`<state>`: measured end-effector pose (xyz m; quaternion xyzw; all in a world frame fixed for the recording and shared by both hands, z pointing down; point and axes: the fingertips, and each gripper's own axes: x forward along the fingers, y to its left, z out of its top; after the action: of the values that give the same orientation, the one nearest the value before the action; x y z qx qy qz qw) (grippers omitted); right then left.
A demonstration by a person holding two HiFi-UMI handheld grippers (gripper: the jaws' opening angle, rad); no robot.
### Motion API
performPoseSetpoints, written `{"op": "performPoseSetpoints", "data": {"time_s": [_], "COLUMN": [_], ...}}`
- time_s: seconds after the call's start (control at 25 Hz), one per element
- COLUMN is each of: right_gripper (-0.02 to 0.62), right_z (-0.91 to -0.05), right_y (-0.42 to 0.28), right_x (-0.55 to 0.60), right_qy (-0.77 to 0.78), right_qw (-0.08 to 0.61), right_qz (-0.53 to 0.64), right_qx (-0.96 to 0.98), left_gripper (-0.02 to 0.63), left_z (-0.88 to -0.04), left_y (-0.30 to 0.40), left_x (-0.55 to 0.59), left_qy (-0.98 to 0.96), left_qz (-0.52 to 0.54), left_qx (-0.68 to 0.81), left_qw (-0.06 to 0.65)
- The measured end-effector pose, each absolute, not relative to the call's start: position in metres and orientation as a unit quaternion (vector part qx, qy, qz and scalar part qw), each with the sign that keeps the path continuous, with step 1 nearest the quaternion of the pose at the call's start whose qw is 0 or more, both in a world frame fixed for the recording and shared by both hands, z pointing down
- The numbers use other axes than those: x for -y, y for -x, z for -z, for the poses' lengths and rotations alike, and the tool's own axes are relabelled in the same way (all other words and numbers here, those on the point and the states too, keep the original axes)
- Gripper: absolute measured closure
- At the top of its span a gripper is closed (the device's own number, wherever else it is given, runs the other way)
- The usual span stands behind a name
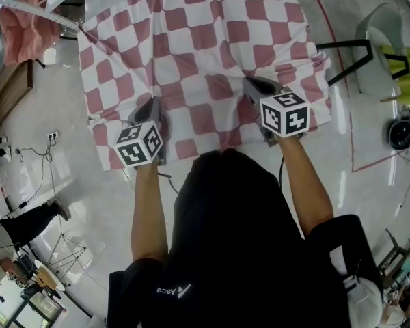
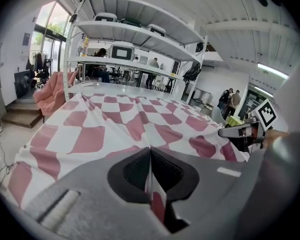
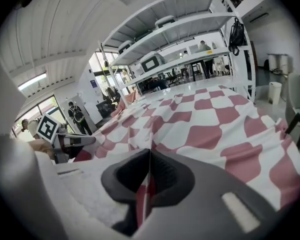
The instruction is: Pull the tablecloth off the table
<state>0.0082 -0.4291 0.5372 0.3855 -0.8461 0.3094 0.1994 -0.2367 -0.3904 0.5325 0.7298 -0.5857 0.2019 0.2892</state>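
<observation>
- The tablecloth [image 1: 212, 53], checked in pink and white, lay spread over the table [image 2: 115, 89], its side hems hanging off both long edges and its near hem bunched in front of the person.
- Creases fanned out across the cloth from two pinch points at that near hem.
- The left gripper [image 2: 150, 156] had its jaws pressed together on a thin fold of the cloth; a strip of pink and white showed between the pads.
- The right gripper [image 3: 149, 159] was clamped in the same way on a second fold, well apart from the first along the same hem.
- Only the far end of the table showed bare, so the removal was judged to be at its start.
- Risk, slip: each grip held only a thin fold, so a sharp tug would probably draw the fabric out of the pads.
- Risk, skew: an uneven pull between the two hands would likely swing the cloth and catch a hanging hem on a table corner.
- Risk, footing: a cable [image 1: 34, 152] lay on the floor at the left, and slack cloth dropping at the person's feet could trip a backward step.
</observation>
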Motion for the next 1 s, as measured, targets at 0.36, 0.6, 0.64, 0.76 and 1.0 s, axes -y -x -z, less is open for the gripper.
{"op": "performPoseSetpoints", "data": {"time_s": [0.36, 0.6, 0.64, 0.76, 1.0], "right_gripper": [0.588, 0.588, 0.589, 0.589, 0.589], "right_z": [-0.5, -0.468, -0.462, -0.445, -0.414], "right_y": [-0.019, -0.023, -0.023, -0.023, -0.012], "right_x": [0.379, 0.341, 0.334, 0.308, 0.227], "right_qy": [-0.339, -0.328, -0.326, -0.321, -0.327], "right_qw": [0.124, 0.068, 0.057, 0.033, 0.0], "right_qz": [-0.303, -0.283, -0.278, -0.262, -0.236], "right_qx": [0.882, 0.899, 0.902, 0.91, 0.915], "left_gripper": [0.597, 0.597, 0.597, 0.597, 0.597], "left_z": [-0.491, -0.457, -0.45, -0.432, -0.399], "left_y": [0.215, 0.223, 0.221, 0.205, 0.178], "left_x": [0.345, 0.311, 0.306, 0.279, 0.196], "left_qy": [-0.753, -0.771, -0.778, -0.81, -0.847], "left_qz": [-0.132, -0.069, -0.059, -0.036, 0.005], "left_qx": [0.593, 0.593, 0.587, 0.552, 0.504], "left_qw": [0.252, 0.222, 0.215, 0.195, 0.169]}}
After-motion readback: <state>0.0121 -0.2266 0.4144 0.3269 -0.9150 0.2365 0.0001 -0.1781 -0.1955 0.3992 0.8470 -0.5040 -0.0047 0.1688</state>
